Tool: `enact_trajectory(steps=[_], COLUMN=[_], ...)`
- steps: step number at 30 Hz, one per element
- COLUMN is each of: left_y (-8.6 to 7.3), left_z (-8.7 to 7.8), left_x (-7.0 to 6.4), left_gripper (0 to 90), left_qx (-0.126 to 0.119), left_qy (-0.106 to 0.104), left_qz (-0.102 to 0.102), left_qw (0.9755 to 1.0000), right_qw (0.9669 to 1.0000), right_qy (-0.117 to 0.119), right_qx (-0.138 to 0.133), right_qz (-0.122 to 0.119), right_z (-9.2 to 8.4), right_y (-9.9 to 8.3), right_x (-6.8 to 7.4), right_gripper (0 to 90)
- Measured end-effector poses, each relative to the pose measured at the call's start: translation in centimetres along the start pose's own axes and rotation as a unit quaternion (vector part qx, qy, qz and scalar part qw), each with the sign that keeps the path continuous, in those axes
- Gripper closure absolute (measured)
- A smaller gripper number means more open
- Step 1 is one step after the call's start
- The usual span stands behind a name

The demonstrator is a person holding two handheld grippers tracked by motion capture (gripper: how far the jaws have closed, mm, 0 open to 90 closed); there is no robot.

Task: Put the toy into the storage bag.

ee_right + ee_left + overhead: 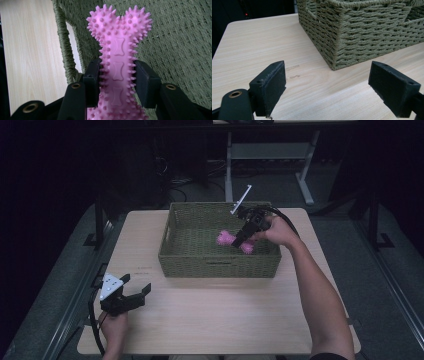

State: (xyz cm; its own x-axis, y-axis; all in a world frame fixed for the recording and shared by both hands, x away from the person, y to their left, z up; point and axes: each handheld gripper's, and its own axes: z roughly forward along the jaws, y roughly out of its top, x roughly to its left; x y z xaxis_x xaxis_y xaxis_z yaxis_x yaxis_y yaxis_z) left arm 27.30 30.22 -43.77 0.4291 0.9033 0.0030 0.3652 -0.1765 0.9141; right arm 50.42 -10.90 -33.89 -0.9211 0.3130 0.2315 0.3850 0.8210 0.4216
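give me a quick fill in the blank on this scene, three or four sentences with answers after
1. The right tongs are shut on a pink toy shaped like a ____.
2. That toy is over the inside of the green woven ____.
3. The left tongs, near the table's front left corner, are ____ and hold nothing.
4. The basket's walls are ____ in colour.

Missing words: bone; basket; open; green

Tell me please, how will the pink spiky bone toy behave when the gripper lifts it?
The pink spiky bone toy is clamped mid-shaft by the right gripper; its nubs probably resist slipping. It looks rubbery, so likely slightly yielding, not fragile. The slim shape over the woven basket suggests it is light.
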Motion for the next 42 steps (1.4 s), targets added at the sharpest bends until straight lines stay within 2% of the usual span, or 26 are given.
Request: enact_trajectory(steps=[8,34,40,42], left_y=[0.0,0.1,0.1,0.1], left_z=[0.0,0.0,0.0,0.0], left_x=[0.0,-0.1,-0.1,-0.1], left_gripper=[13.8,13.9,13.9,13.9], left_qx=[0.001,0.001,0.0,0.0], left_qy=[0.002,0.004,0.004,0.005], left_qz=[0.0,0.006,0.006,0.007], left_qw=[1.0,1.0,1.0,1.0], right_qw=[0.9999,0.9995,0.9992,0.999], right_qy=[0.003,0.018,0.018,0.027], right_qx=[0.007,0.019,0.015,-0.002], right_qz=[0.014,0.019,0.032,0.037], right_z=[0.9,3.4,3.9,3.6], right_y=[-0.7,-1.2,-1.6,-1.9], right_x=[-0.5,-0.8,-1.1,-1.2], right_gripper=[57.8,57.2,55.6,60.2])
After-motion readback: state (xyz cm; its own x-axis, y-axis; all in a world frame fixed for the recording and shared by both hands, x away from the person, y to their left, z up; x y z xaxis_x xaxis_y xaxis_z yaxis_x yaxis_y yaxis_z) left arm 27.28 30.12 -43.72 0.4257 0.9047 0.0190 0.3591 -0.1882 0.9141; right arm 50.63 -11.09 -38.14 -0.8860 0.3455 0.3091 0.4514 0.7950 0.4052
